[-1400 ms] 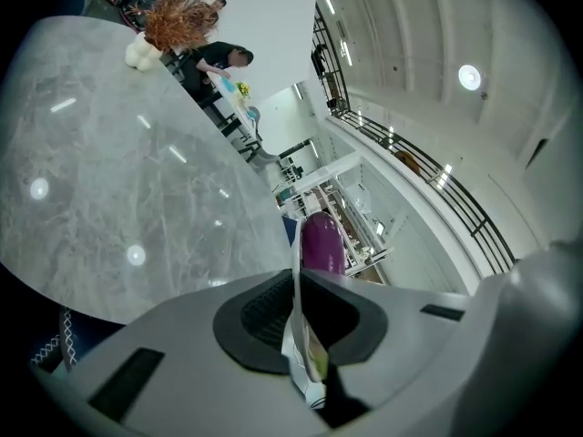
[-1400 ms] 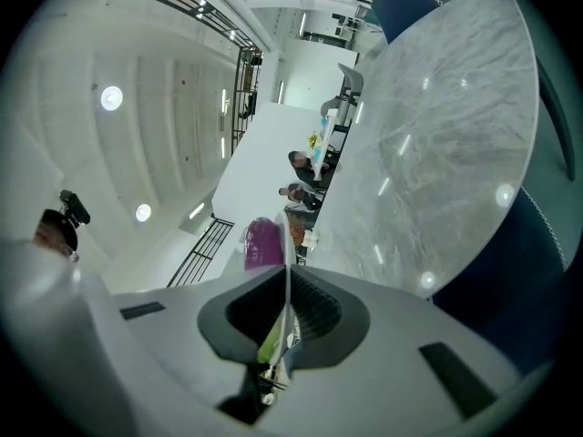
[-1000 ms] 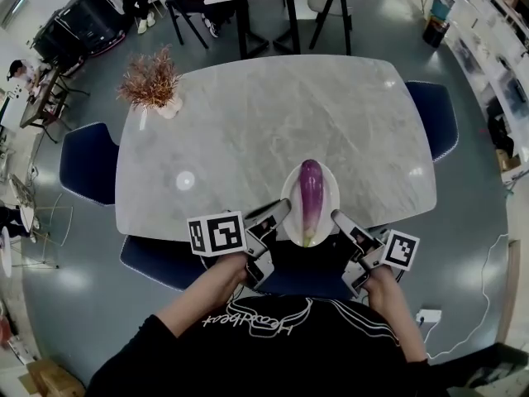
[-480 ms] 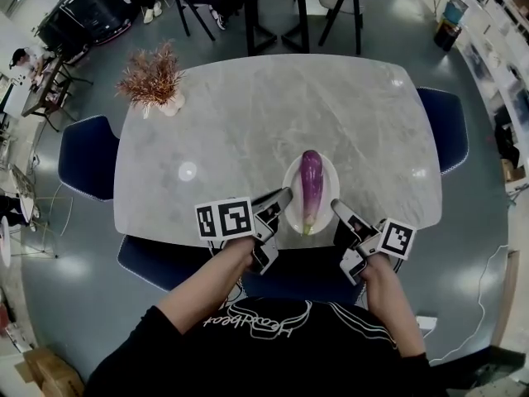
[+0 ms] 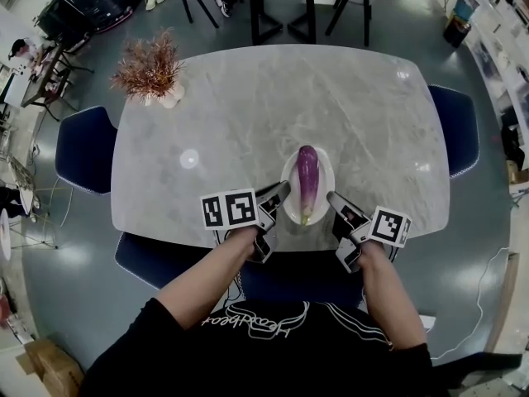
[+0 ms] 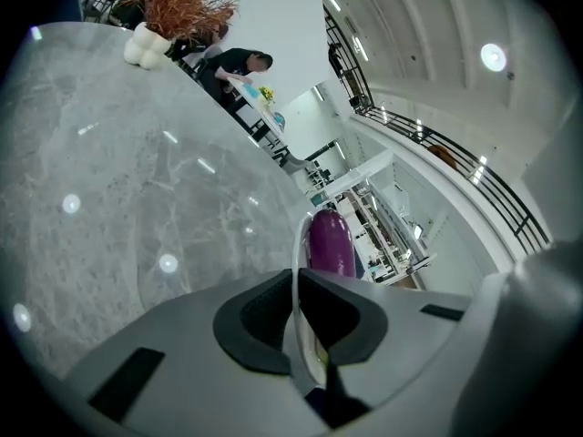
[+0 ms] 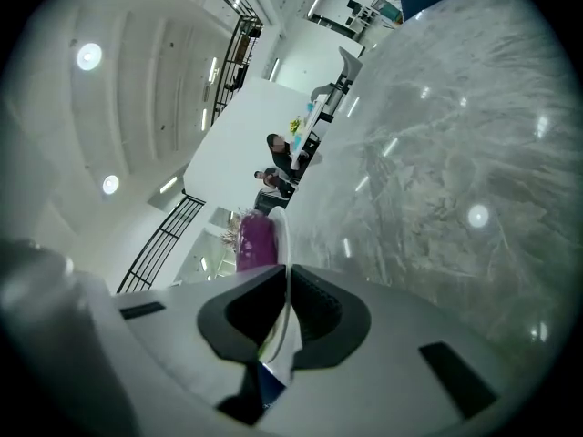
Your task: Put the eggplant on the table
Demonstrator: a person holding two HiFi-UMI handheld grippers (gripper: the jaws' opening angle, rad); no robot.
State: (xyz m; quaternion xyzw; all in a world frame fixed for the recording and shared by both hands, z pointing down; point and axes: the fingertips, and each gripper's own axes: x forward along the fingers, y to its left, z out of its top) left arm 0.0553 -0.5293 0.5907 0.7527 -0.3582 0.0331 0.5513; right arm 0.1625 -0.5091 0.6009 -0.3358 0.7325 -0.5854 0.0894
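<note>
We hold the left tongs point(image 5: 277, 195) and the right tongs point(image 5: 335, 201) low in the centre of the head view, one in each hand, with our forearms reaching up from the bottom of the frame. Between them is a white plate point(image 5: 289, 184), and the eggplant point(image 5: 307, 176) lies lengthwise on it. Its purple body points toward the top of the frame and its pale green stem end toward us.

The left tongs are clamped on the plate's left rim. In the left gripper view the thin white edge runs straight down between the two dark pads, which are pressed against it. The purple eggplant rises just beyond the pads, slightly right of centre. The right tongs are clamped the same way on the plate's right rim. In the right gripper view the rim stands edge-on between the closed pads, with the eggplant just left of it.

The plate sits over the near edge of the grey marble bench point(image 5: 248, 114), in the lower middle of the bench top. We cannot tell whether it rests on the stone or hangs just above it.

A dried reddish plant in a white vase point(image 5: 149, 69) stands at the bench's upper left corner, well apart from the plate. Blue chairs point(image 5: 83, 147) are tucked in at the left and right sides of the bench, and another lies along the near edge under our arms.
</note>
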